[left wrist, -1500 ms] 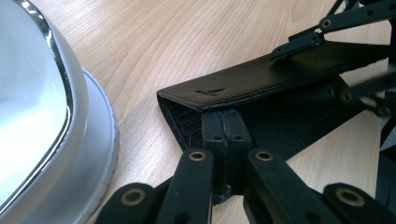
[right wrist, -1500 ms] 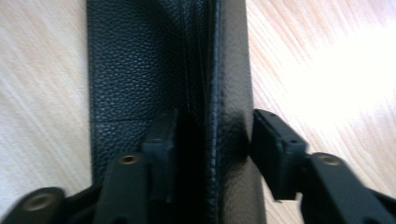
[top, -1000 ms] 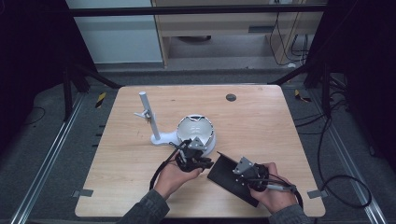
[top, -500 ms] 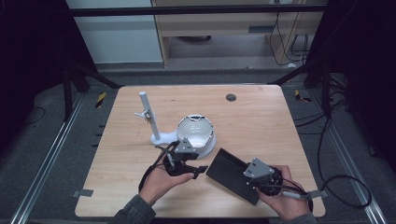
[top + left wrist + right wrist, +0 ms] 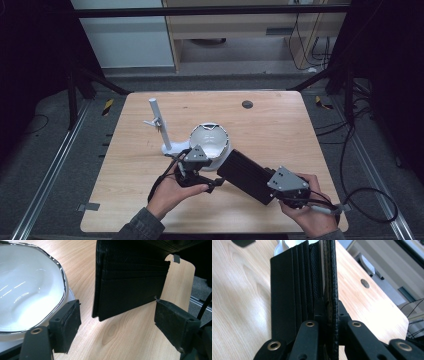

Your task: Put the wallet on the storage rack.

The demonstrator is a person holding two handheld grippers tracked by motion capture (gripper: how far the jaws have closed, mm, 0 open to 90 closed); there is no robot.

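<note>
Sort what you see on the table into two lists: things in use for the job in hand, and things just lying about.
In use:
- black wallet
- right claw, shut on the wallet
- left claw, open, jaws just opened

Lying about:
- white bowl
- white stand
- dark round disc in the tabletop

Light wooden table (image 5: 280,125) with rounded corners, just a white bowl (image 5: 210,140) and a white upright stand (image 5: 160,125) sitting on it.
</note>
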